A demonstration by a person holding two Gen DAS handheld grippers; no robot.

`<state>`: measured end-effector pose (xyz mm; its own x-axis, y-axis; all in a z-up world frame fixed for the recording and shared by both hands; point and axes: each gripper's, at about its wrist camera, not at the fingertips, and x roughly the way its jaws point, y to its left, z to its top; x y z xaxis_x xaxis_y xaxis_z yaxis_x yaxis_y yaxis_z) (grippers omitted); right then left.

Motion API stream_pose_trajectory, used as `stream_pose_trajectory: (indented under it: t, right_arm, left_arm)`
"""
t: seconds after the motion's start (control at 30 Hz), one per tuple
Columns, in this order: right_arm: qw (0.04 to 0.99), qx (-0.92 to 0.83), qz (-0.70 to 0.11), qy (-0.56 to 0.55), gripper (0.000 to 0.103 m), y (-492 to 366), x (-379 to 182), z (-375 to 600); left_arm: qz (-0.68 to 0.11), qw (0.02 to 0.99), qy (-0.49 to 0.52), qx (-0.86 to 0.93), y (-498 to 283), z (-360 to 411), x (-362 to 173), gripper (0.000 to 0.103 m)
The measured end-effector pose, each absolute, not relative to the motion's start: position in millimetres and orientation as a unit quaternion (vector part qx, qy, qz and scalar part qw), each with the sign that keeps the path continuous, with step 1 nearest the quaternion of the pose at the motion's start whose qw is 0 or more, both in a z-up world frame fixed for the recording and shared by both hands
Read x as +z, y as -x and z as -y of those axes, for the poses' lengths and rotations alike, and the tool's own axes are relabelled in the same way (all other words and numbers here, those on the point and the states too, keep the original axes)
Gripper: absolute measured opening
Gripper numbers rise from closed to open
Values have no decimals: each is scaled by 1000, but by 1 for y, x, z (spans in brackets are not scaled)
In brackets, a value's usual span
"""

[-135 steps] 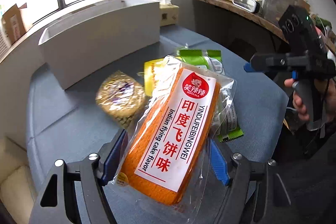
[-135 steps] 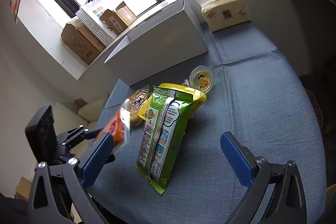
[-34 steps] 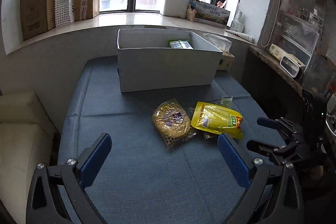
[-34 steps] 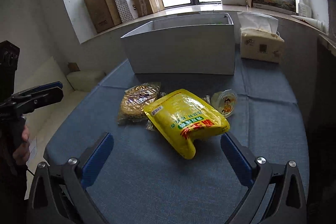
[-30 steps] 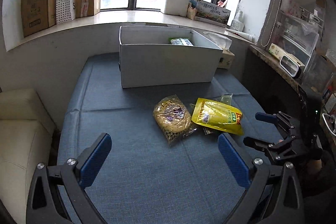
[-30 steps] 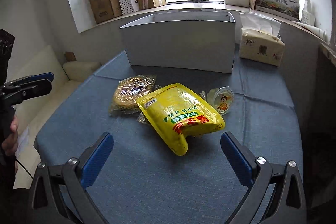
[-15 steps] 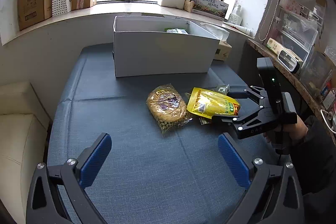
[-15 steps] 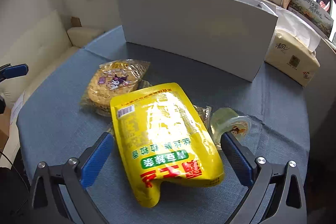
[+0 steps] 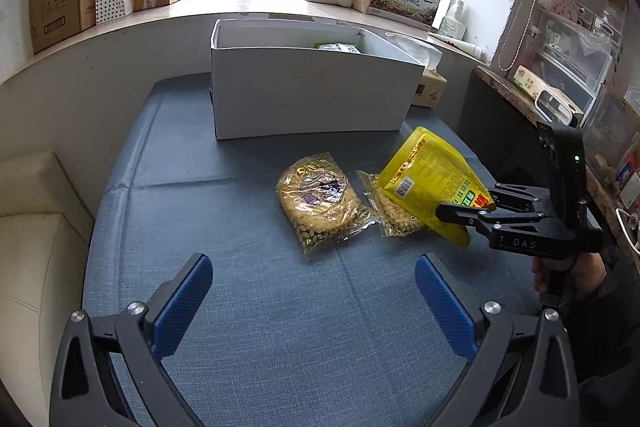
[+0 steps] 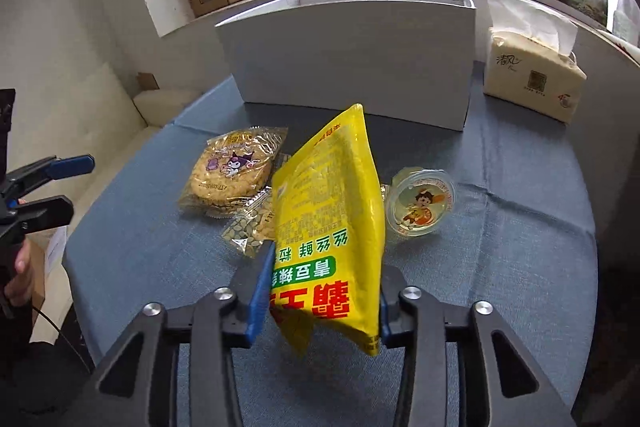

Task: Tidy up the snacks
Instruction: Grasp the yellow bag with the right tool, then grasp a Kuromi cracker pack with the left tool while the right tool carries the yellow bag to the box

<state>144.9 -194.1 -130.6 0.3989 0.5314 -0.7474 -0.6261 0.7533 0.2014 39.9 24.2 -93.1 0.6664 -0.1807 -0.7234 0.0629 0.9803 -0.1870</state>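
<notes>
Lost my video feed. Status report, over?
Right gripper shut on yellow snack bag, lifted. Left gripper open, empty. White box ahead, path clear.

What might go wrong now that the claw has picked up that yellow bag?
The right gripper pinches only the bottom end of the yellow bag, so the bag may slip or flop on its way to the white box. Its free end hangs close to the jelly cup and could knock it.
</notes>
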Motion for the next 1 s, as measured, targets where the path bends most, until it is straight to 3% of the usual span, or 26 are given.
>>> stream_pose_trajectory:
  t: [0.17, 0.5, 0.67, 0.7, 0.77, 1.0]
  right_arm:
    - [849, 338, -405, 21, 23, -128, -116, 215]
    - [865, 327, -381, -12, 20, -87, -100, 238]
    - [864, 322, -384, -39, 20, -72, -104, 247]
    - [862, 323, -388, -43, 20, -72, -106, 247]
    - [861, 323, -391, -46, 20, -71, -109, 246]
    - [861, 323, -390, -46, 20, -68, -109, 246]
  left_arm:
    - [-426, 901, 68, -54, -77, -21, -103, 103]
    - [-511, 855, 79, -46, -163, -18, -154, 103]
    - [-514, 854, 65, -50, -176, -4, -163, 102]
    - [-513, 856, 47, -40, -178, 1, -163, 98]
    - [-501, 865, 22, -23, -175, 9, -162, 80]
    - [-482, 874, 46, -31, -153, 0, -150, 76]
